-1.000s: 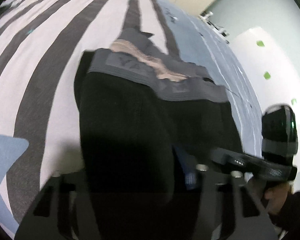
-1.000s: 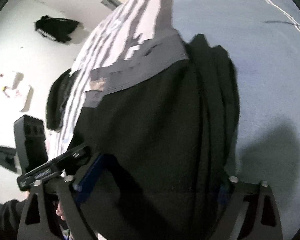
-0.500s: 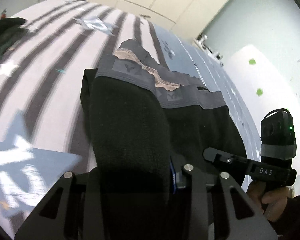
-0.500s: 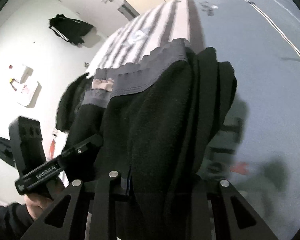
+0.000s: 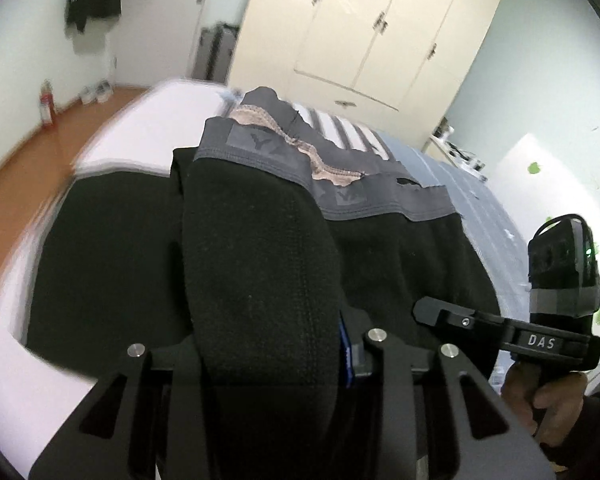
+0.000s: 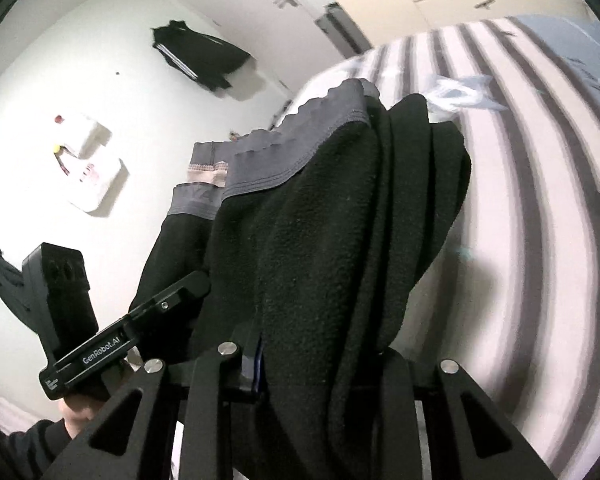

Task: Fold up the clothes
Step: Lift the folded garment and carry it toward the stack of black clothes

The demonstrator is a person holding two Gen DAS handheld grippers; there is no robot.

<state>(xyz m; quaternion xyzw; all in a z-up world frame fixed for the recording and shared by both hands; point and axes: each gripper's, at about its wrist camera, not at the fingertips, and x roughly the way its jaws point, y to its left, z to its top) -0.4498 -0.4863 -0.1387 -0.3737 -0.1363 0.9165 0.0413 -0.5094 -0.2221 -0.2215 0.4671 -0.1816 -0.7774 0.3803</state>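
While gripped at two points along one edge, hangs off the bed as a bunched black fleece garment with a grey waistband at its far end. Left gripper: fingers clenched on a thick roll of that fleece. Right gripper: fingers likewise clamped on a fold of it, striped bedding spread beyond. Also visible in the left wrist view: the right gripper's body, held by a hand at the lower right, with cream wardrobe doors in the background.
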